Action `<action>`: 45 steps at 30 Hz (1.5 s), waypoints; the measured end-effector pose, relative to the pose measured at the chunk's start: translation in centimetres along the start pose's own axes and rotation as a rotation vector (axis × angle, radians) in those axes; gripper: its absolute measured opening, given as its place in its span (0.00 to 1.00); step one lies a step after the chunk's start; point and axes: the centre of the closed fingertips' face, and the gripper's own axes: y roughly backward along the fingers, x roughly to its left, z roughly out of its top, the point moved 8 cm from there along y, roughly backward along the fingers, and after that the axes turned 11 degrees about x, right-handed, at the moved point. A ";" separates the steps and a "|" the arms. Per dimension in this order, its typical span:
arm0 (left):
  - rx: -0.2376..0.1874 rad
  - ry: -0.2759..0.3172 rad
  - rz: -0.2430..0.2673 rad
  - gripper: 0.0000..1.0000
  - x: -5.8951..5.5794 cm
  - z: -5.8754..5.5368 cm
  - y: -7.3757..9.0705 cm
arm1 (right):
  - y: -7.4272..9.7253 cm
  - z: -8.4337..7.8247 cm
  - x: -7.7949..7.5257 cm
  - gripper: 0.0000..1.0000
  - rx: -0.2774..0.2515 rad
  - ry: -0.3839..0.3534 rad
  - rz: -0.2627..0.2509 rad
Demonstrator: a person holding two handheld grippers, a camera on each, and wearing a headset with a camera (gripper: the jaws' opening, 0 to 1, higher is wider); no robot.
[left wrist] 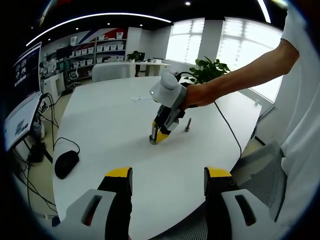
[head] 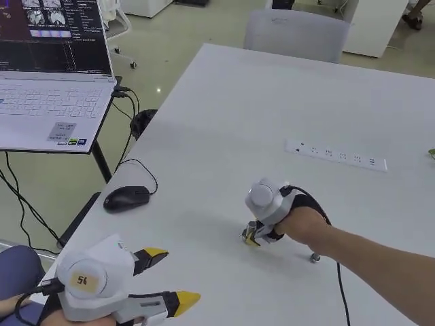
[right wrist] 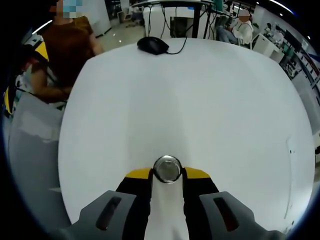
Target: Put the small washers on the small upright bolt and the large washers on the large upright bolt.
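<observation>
The right tongs (head: 251, 238) point down at the counter (head: 224, 122) near the small upright bolt (head: 315, 257), on its mouse side. They are clenched around a round metal piece (right wrist: 167, 168); washer or large bolt's top, I cannot tell. The left tongs (head: 170, 275) hang released, yellow tips apart and holding nothing, well apart from that bolt. The mouse (head: 126, 197) lies well apart from it too, past the right tongs.

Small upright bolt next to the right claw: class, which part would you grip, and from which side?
Probably the upper shank of the small upright bolt, claw coming down from above. It stands upright on the table, touching nothing; the right claw, shut on a round metal piece, sits close on one side.
</observation>
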 end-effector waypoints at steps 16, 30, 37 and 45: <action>-0.006 -0.006 0.000 0.57 0.0 0.2 0.0 | 1.0 -1.3 0.4 0.31 -0.055 -0.082 0.008; -0.009 -0.011 -0.013 0.57 0.1 0.6 -0.5 | 4.6 -3.3 0.7 0.34 -0.195 -0.157 -0.039; -0.004 -0.016 -0.022 0.57 0.0 0.8 -0.8 | 6.8 -5.5 0.9 0.34 -0.284 -0.206 -0.086; -0.003 -0.030 -0.031 0.57 0.1 1.4 -1.3 | 8.9 -9.3 1.2 0.36 -0.365 -0.299 -0.121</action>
